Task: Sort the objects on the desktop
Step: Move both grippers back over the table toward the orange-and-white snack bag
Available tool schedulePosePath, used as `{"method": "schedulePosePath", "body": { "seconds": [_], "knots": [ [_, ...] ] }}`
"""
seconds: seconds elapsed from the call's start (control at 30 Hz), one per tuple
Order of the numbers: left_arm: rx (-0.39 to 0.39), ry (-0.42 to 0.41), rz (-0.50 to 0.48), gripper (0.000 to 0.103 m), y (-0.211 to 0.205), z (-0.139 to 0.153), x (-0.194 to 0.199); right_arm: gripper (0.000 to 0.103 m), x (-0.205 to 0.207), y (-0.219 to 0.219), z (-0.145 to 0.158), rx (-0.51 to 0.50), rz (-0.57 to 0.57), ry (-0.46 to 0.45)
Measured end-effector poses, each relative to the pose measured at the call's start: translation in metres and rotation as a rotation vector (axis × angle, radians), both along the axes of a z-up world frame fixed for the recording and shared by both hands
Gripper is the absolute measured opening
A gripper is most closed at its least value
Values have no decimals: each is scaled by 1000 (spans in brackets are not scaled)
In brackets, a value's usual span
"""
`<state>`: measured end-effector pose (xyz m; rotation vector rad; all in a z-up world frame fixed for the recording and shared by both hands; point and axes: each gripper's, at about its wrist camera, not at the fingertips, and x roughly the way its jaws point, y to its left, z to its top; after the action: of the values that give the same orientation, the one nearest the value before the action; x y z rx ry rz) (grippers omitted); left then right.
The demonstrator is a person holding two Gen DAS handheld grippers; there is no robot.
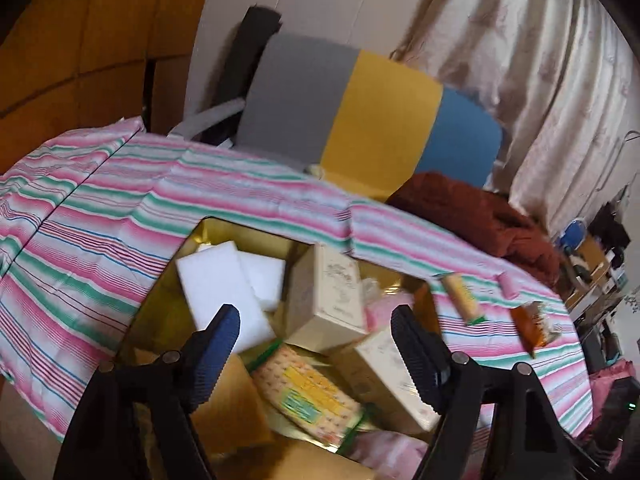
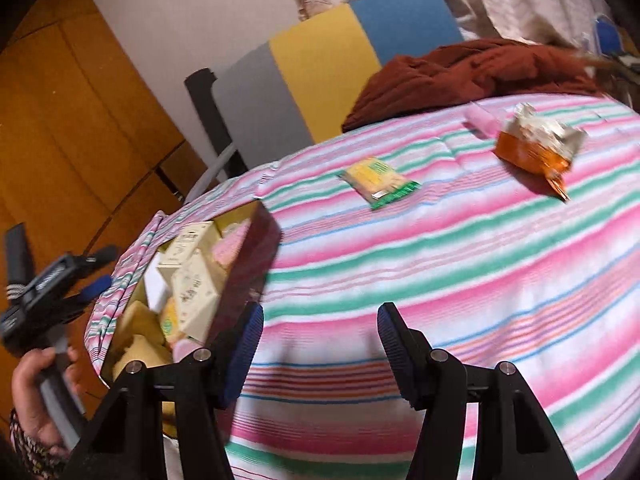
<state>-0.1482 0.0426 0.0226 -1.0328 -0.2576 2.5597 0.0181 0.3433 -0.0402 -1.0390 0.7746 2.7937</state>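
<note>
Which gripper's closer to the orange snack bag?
Right. The right gripper is over bare cloth facing the orange snack bag; the left gripper hangs over the gold box, farther away.

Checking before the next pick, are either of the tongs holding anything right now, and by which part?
Nothing is held. The left tongs are open above the box of sorted items, and the right tongs are open over the striped cloth.

Print can be made out on the cream boxes and the yellow snack packet, but nothing is legible.

Striped cloth cover, glossy box.
</note>
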Motion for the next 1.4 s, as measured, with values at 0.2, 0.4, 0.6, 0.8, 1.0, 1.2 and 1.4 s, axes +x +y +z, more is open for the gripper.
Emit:
{"method": "schedulePosePath", "body": {
  "seconds": [0.2,0.4,0.6,0.8,1.0,1.2,1.4],
  "knots": [
    [18,38,-108,81,42,-4,42,65,12,17,-17,-7,-34,-26],
    [39,52,-292,82,103,-10,79,65,30,42,-33,-3,-98,-42],
    [-12,69,-428,83,170,-22,100,65,48,81,-39,27,-199,-40],
    [-69,-9,-488,83,232,-53,86,65,54,127,-40,62,-298,-43],
    [-129,-18,-488,83,272,-67,71,65,37,160,-36,93,-333,-48],
    [-190,-3,-459,83,301,-71,53,65,21,181,-29,103,-357,-25],
    [-216,5,-455,83,310,-73,46,66,0,203,-28,112,-363,-2]
  ]
}}
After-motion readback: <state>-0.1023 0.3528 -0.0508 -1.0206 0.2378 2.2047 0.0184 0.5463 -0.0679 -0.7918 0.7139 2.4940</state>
